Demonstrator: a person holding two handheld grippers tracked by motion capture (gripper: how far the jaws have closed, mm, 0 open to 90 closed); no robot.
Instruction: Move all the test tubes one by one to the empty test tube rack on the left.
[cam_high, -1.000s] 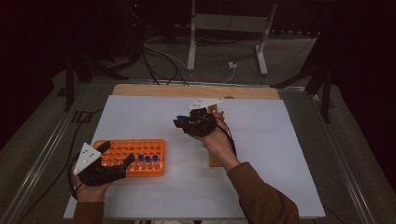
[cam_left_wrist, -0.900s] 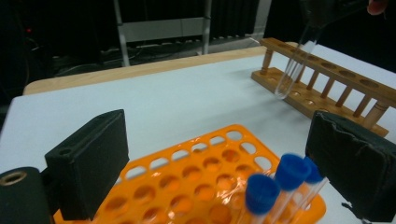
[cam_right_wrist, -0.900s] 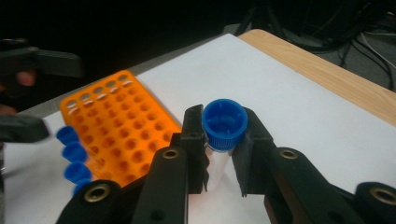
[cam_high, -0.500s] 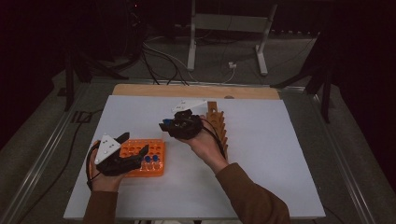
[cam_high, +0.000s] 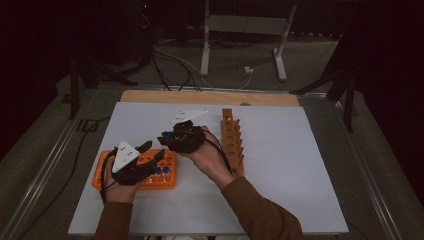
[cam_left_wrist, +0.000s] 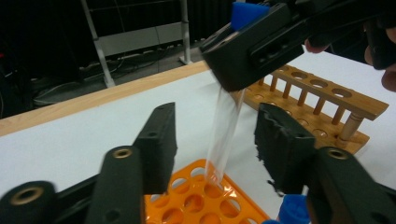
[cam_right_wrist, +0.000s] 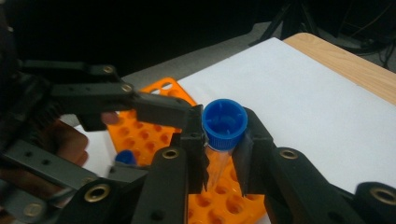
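Two claws meet over the orange tube rack (cam_high: 134, 172). The right claw (cam_right_wrist: 223, 156) is clamped on a clear tube (cam_left_wrist: 223, 135) just under its blue screw cap (cam_right_wrist: 224, 122), holding it near upright with the tapered tip down, hanging just above the rack's holes. The left claw (cam_left_wrist: 215, 140) has just been closing: its jaws stand partly open on either side of the tube's lower body, the pads not yet pressing on it, as the left gripper view shows.

Compared with a second ago, the right hand has carried the tube from the wooden rack (cam_high: 233, 142) at about three o'clock of the orange one over to the orange rack, and the left claw has slid from that rack's nine o'clock end to its middle. That reads as a hand-off or a steadied insertion: the tube is roughly in line with a hole but not yet seated.

The tube looks thin, transparent and empty, its wall showing mostly as pale glare against the white table (cam_high: 300, 150). A few blue-capped tubes (cam_high: 161, 170) already stand in the orange rack's three o'clock end.
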